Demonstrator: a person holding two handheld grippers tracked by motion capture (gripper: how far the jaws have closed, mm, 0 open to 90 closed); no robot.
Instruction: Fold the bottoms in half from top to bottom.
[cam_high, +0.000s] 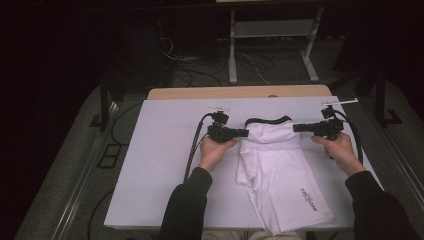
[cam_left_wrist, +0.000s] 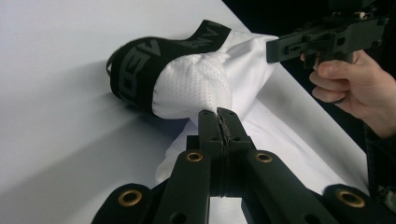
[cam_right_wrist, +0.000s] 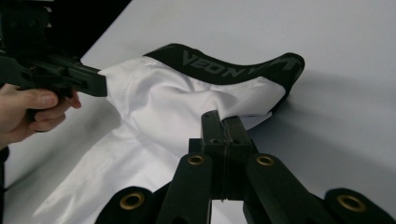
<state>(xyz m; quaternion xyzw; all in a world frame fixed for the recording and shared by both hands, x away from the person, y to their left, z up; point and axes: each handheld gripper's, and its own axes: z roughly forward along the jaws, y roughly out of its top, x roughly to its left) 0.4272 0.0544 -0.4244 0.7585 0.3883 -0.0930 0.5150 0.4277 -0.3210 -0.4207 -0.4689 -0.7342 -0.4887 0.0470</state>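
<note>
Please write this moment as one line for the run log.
left tongs: shut on white shorts | right tongs: shut on white shorts | black waistband: raised

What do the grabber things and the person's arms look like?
Both tools are black. The left gripper and right gripper each have two flat black jaws on chunky arms with round brass-coloured rings. A thick black cable loops away from each. Small pale plates sit on top. The person wears dark long sleeves, and the hands are bare.

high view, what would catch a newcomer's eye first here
White shorts with a black waistband lie in the middle of the white table. The left hand-held gripper and right hand-held gripper each pinch the fabric just below the waistband, from opposite sides.
</note>
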